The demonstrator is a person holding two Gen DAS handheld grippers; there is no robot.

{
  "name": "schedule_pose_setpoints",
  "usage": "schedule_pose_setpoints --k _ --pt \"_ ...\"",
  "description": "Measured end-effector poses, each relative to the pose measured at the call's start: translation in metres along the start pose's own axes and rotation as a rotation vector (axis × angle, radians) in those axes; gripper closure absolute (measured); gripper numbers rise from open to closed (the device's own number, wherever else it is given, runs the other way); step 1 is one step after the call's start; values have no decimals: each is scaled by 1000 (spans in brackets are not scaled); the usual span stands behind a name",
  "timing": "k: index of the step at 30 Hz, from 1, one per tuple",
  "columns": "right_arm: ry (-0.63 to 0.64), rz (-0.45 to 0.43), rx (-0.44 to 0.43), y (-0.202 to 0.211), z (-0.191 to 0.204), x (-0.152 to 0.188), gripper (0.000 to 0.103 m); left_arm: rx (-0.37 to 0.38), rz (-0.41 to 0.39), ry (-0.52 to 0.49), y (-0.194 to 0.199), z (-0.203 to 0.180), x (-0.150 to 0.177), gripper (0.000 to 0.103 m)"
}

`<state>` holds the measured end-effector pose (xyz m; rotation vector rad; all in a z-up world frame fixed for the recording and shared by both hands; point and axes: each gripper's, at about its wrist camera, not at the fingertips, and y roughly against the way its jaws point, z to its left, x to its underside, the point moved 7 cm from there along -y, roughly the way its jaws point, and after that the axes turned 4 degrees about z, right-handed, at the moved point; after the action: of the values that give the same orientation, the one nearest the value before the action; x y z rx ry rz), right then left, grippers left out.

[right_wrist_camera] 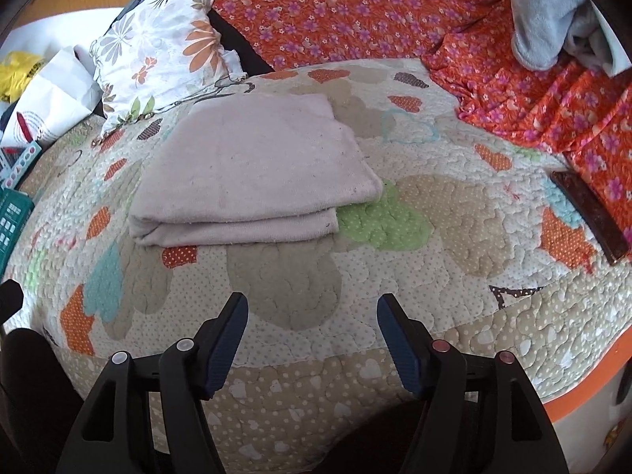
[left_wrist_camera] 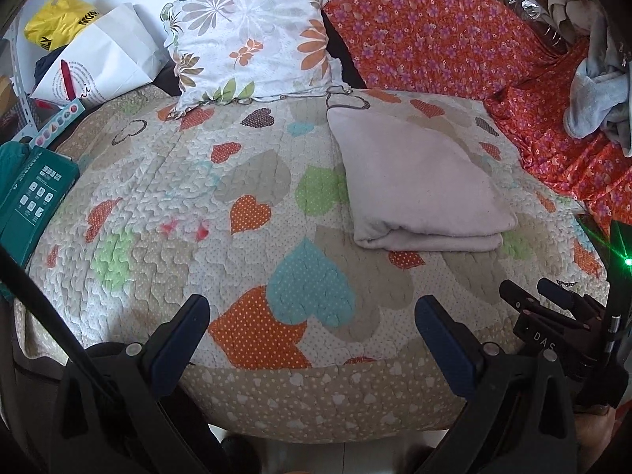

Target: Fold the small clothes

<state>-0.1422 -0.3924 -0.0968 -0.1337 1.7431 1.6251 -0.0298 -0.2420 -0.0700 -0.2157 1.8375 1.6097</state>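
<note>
Pale pink cloth (right_wrist_camera: 252, 170) lay on the quilt (right_wrist_camera: 434, 237), already folded into a neat layered rectangle with its thick fold edge facing the tongs. That piece looked done; what seemed left was the grey heap (right_wrist_camera: 549, 15) on the orange sheet (right_wrist_camera: 355, 12) at the far right. Both the left gripper (left_wrist_camera: 312, 331) and right gripper (right_wrist_camera: 312, 335) hung apart from the cloth near the quilt's front edge, jaws wide and holding nothing. Bare quilt spread between them and the cloth. A pillow (left_wrist_camera: 252, 35) and a green box (left_wrist_camera: 31, 201) crowded the left side.

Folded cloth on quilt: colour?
Pale pink folded cloth, plain; clearest in right wrist view.
</note>
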Motion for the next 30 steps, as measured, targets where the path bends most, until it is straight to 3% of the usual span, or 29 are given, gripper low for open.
schedule_pose_setpoints --k 16,21,30 --pt "51 -14 47 -5 8 1 24 -18 52 11 -15 1 7 0" --pt "53 -14 52 -5 9 1 24 -41 -1 -2 -3 0 3 0" --pt "41 -50 59 3 9 0 22 -43 -1 -7 -1 -3 6 0"
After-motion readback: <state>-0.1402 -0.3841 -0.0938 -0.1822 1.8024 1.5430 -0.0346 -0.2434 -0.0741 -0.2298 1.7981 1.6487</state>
